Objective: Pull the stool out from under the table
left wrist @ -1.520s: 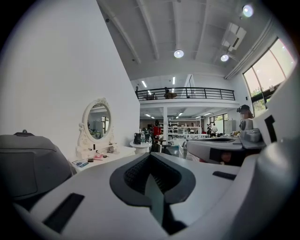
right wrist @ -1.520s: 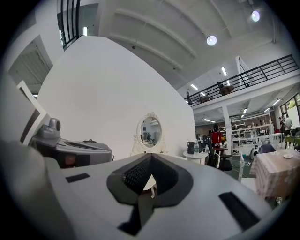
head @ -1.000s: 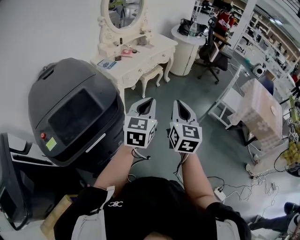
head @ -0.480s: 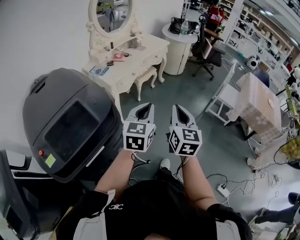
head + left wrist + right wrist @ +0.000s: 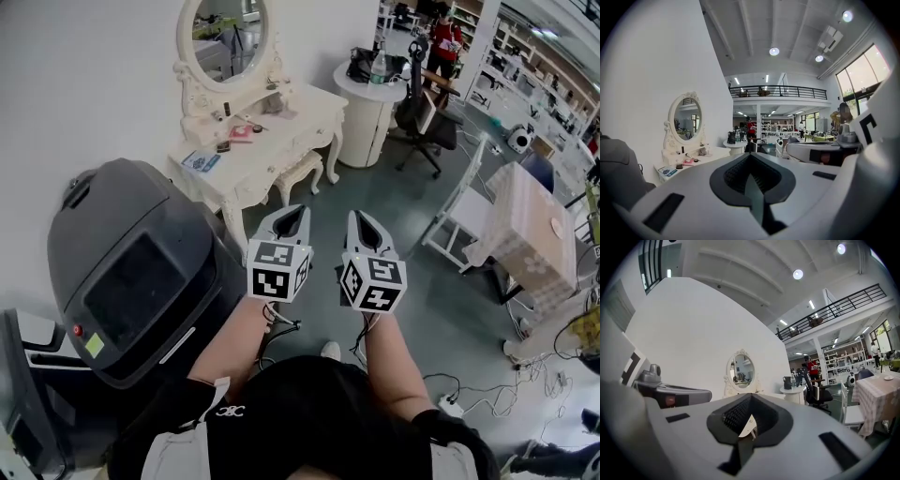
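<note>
A cream dressing table (image 5: 298, 113) with an oval mirror (image 5: 222, 37) stands against the white wall. Its matching stool (image 5: 302, 169), with carved legs, is tucked partly under the table's right half. My left gripper (image 5: 298, 206) and right gripper (image 5: 357, 217) are side by side in mid-air, well short of the stool and pointing toward it. Both are shut with nothing in them. In the left gripper view the left gripper (image 5: 750, 155) has the table (image 5: 682, 163) to its left. In the right gripper view the right gripper (image 5: 750, 395) has the mirror (image 5: 742, 371) just above it.
A big dark grey machine (image 5: 141, 253) fills the floor on my left. To the right of the dressing table are a round white table (image 5: 370, 98), a black office chair (image 5: 427, 112), a white chair (image 5: 459, 206) and a cloth-covered table (image 5: 530, 234). Cables (image 5: 450, 403) lie on the floor at right.
Both grippers have moved forward together toward the dressing table, which now looks a little nearer. A foot has come into view below the grippers. Both grippers have stayed shut.
</note>
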The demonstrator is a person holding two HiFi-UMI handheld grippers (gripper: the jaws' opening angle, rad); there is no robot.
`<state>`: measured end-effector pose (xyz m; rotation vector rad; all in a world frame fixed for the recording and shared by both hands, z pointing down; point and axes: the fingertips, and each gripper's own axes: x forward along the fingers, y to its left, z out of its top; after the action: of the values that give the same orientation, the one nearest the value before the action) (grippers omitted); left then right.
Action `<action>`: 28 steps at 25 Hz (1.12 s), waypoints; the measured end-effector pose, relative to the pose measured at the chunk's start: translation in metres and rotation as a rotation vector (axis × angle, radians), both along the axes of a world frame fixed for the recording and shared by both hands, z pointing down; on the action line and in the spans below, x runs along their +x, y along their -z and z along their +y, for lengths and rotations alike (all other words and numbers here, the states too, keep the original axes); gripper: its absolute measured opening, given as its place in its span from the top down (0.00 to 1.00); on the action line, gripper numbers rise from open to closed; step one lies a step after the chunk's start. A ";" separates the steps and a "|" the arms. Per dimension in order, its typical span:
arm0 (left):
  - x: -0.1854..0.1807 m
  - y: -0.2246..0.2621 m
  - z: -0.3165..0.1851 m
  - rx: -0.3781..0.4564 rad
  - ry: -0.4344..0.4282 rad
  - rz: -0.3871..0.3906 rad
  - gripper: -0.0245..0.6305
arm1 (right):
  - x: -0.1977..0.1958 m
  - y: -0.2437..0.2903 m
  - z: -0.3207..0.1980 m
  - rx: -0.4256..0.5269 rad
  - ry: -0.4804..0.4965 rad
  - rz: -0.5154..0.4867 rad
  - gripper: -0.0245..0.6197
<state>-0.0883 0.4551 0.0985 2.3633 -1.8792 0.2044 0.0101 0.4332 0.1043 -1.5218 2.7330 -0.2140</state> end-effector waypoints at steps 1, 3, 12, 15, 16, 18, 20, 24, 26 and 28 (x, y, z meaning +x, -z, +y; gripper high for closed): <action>0.001 0.001 -0.008 -0.002 0.002 0.000 0.96 | 0.001 0.001 -0.009 0.003 0.004 -0.001 0.95; 0.005 0.001 -0.024 -0.004 0.010 -0.007 0.96 | 0.003 0.002 -0.026 0.005 0.014 0.000 0.95; 0.028 -0.002 -0.092 -0.014 0.043 -0.039 0.96 | 0.016 0.001 -0.094 0.004 0.059 0.025 0.95; 0.038 -0.007 -0.113 -0.023 0.053 -0.032 0.96 | 0.023 -0.003 -0.113 0.002 0.077 0.038 0.95; 0.041 -0.009 -0.119 -0.025 0.057 -0.030 0.96 | 0.026 -0.004 -0.119 0.002 0.083 0.042 0.95; 0.048 -0.011 -0.131 -0.028 0.064 -0.032 0.96 | 0.034 -0.006 -0.131 -0.001 0.093 0.047 0.95; 0.056 -0.013 -0.141 -0.032 0.072 -0.030 0.96 | 0.043 -0.008 -0.141 -0.007 0.100 0.053 0.95; 0.067 -0.019 -0.153 -0.041 0.096 -0.017 0.96 | 0.057 -0.014 -0.154 -0.014 0.124 0.061 0.95; 0.070 -0.023 -0.157 -0.051 0.103 -0.018 0.96 | 0.060 -0.018 -0.158 -0.024 0.129 0.056 0.95; 0.071 -0.028 -0.160 -0.064 0.108 -0.020 0.96 | 0.061 -0.023 -0.159 -0.034 0.136 0.055 0.95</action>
<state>-0.0170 0.2953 0.1264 2.2198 -1.9726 0.2747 0.0714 0.2744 0.1277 -1.3702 2.8928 -0.2240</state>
